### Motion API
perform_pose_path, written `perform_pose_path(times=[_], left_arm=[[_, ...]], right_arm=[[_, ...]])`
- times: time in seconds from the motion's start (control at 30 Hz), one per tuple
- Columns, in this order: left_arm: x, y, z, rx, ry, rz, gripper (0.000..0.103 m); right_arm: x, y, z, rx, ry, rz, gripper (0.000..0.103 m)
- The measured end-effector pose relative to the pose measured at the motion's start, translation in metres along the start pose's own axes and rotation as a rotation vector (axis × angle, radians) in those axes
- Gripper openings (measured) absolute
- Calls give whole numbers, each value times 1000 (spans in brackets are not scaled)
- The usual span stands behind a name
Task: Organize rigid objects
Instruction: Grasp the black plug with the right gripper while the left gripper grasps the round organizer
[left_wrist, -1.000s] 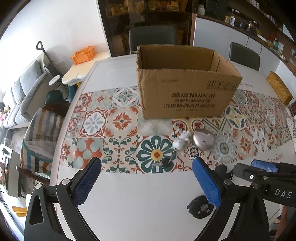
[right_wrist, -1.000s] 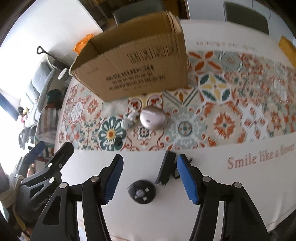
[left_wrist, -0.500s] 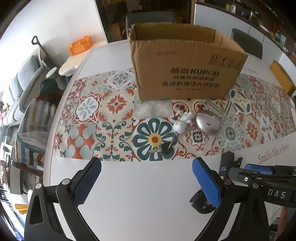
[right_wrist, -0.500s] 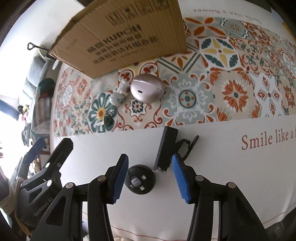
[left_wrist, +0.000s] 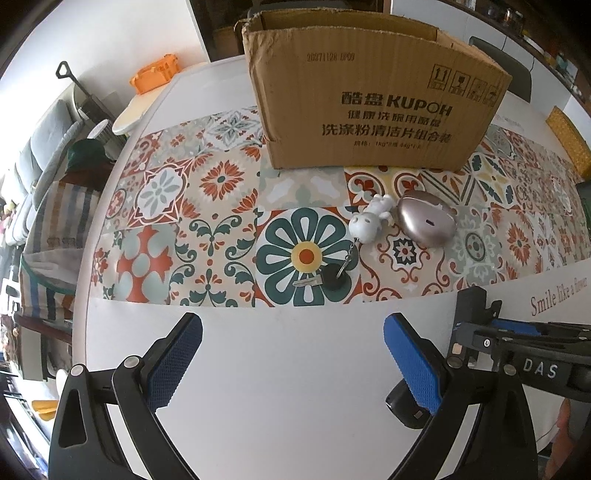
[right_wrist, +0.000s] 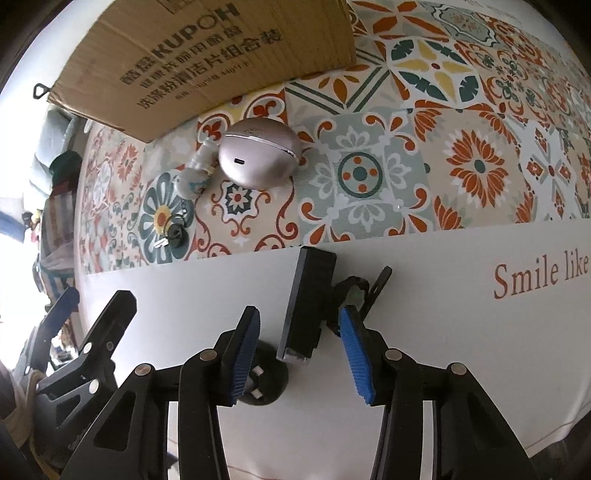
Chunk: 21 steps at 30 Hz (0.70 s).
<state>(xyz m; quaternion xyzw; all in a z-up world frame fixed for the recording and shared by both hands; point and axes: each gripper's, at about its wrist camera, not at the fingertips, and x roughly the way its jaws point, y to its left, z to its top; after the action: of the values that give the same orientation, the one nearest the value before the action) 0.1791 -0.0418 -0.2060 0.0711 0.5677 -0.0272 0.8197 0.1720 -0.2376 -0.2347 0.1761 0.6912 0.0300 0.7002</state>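
On the white tabletop (right_wrist: 443, 350), the right gripper (right_wrist: 299, 354) is held open astride a black rectangular device (right_wrist: 308, 306), untouched. The left gripper (left_wrist: 291, 365) is spread wide, empty. A round black adapter (right_wrist: 264, 384) is shown fully only by the right view. The cardboard box's (left_wrist: 373, 99) interior is hidden.

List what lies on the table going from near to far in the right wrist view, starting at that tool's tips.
Round black puck → black rectangular device between the right tool fingers → key with black head → white figurine keychain → pinkish oval case → cardboard box.
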Motion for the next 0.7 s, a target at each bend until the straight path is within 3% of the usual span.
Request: perform_pose_path(times=[0.37, 0.57, 0.7], left_arm=[[13, 2, -2, -9, 33, -1, 100], [17, -3, -6, 7, 47, -6, 100], [14, -4, -9, 15, 43, -12, 100]], right_arm=[[28, 13, 13, -21, 17, -64, 41], [36, 39, 8, -128, -14, -185, 32], [38, 46, 7, -139, -20, -175, 31]])
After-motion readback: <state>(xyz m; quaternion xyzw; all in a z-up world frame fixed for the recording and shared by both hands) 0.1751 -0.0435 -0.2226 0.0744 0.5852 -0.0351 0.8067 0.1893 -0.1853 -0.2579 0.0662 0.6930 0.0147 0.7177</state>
